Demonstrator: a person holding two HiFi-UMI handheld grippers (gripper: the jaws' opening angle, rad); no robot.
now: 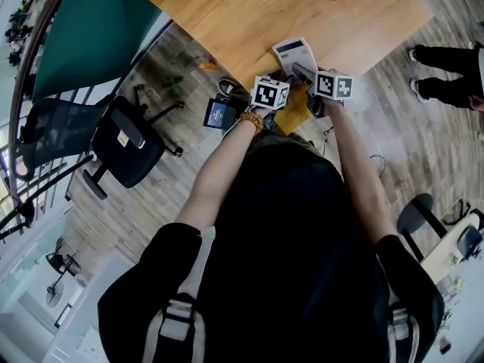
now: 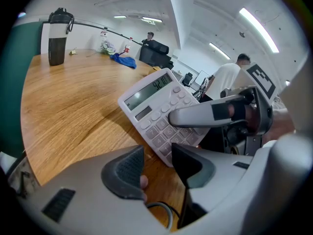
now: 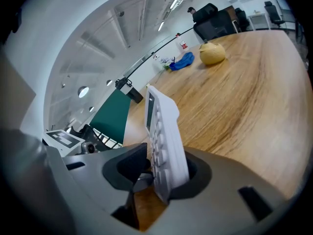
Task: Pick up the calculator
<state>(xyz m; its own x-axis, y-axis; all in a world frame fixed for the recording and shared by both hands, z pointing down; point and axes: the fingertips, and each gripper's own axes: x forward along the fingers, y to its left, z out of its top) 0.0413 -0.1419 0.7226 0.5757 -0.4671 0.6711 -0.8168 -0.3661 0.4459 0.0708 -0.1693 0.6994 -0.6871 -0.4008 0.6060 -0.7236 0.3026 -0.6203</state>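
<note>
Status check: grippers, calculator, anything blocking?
Left gripper open, empty. Right gripper closed on calculator, tilted up near table edge. No obstruction seen.

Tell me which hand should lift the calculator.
Right: the right tongs clamp the calculator; the left tongs stand open and empty, short of it.

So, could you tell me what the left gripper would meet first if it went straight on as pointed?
Most likely the white plastic calculator, held tilted in the right gripper: its near edge lies just beyond the open jaws of the left gripper, though depth is unclear.
</note>
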